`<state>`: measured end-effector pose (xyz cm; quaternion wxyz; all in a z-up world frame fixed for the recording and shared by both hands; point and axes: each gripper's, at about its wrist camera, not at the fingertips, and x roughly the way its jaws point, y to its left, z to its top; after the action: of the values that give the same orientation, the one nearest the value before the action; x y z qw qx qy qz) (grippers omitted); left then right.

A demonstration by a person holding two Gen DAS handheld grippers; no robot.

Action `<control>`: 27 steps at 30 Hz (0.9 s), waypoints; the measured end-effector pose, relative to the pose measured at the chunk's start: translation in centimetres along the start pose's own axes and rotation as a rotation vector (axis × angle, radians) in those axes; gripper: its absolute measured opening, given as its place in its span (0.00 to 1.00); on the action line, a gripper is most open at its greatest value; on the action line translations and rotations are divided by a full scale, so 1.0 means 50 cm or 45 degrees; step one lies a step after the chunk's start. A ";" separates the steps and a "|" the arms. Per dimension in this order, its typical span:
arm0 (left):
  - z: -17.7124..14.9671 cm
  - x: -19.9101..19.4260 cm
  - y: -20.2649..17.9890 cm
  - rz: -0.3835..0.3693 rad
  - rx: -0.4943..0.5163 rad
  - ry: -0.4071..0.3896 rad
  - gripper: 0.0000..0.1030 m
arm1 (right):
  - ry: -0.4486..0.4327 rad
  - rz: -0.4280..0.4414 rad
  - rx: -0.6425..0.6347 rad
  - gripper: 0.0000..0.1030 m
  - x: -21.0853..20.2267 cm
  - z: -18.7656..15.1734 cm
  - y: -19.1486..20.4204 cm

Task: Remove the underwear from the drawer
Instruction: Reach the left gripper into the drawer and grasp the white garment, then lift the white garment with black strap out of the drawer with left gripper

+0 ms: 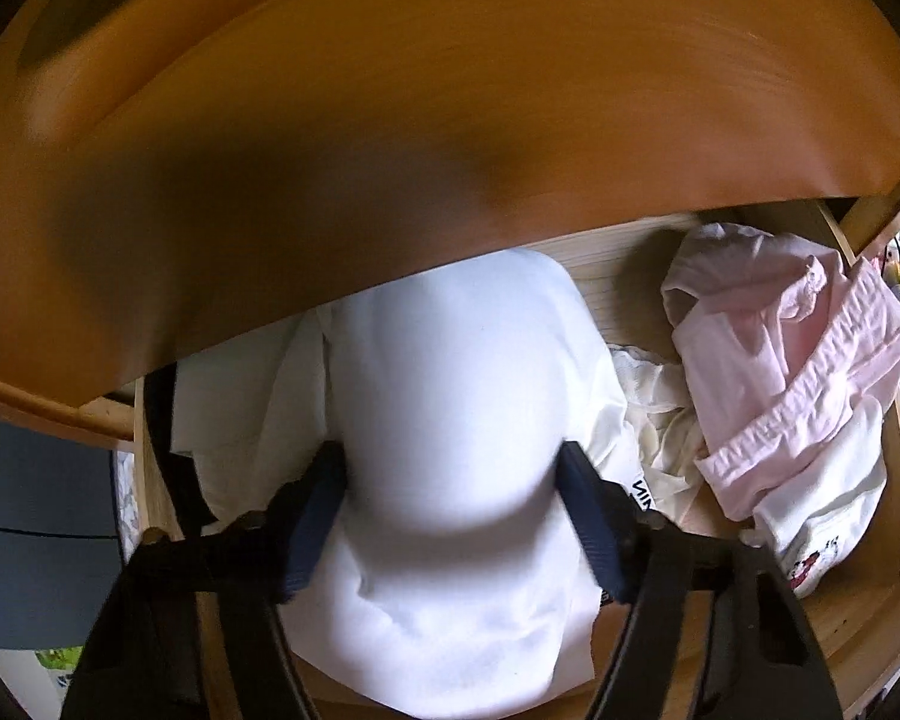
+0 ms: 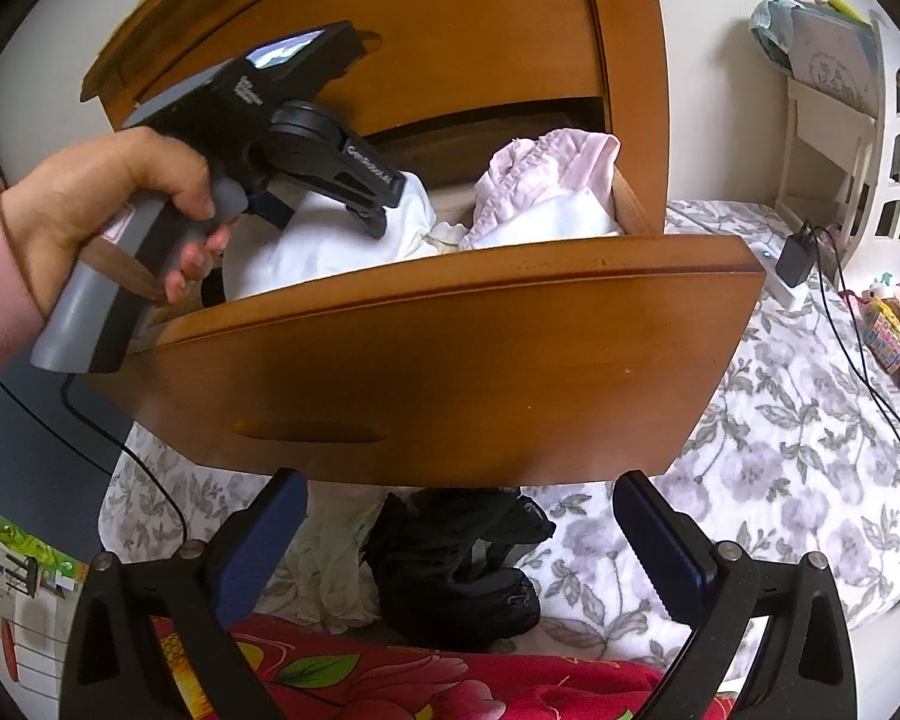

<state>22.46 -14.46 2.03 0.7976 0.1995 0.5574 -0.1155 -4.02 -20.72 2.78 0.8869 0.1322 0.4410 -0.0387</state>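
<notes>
**Left gripper on white underwear in drawer; right gripper spread, empty**

The left gripper (image 1: 450, 480) is reached into the open drawer (image 2: 426, 354). Its blue pads (image 1: 315, 516) are pressed against both sides of a bulging white garment (image 1: 444, 396), so the white underwear is pinched between them, inside the drawer toward its left end. A pink garment (image 1: 792, 360) is piled at the drawer's right end, over more white cloth.

The right gripper (image 2: 456, 546) is held spread wide, nothing between its pads, just below and in front of the drawer front.

Seen only in the right wrist view: a hand (image 2: 108, 210) is wrapped around the left gripper's grey grip, forefinger curled on the trigger, pink sleeve at the wrist; the tool is angled nose-down over the drawer's left end. Under the drawer front a black garment (image 2: 456, 564) is lying on a floral sheet (image 2: 780, 450), with a red flowered cloth (image 2: 390, 678) nearer the camera.

Seen only in the left wrist view: the pads' contact with the white garment and the pale drawer bottom (image 1: 618, 276) behind it. The cabinet face above the drawer is motion-blurred.
</notes>
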 end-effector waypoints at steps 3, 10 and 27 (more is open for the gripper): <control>-0.004 -0.003 0.021 -0.025 -0.042 -0.023 0.49 | 0.002 -0.002 -0.001 1.00 0.000 0.000 0.000; -0.029 -0.039 0.066 -0.127 -0.097 -0.119 0.30 | 0.006 -0.007 0.001 1.00 0.000 0.000 0.000; -0.137 -0.142 0.150 -0.241 -0.219 -0.343 0.19 | 0.013 -0.038 0.002 1.00 0.002 -0.002 0.002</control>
<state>17.21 -4.98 8.04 0.8646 0.0599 0.4698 -0.1677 -4.04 -20.59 2.67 0.8839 0.1266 0.4473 -0.0515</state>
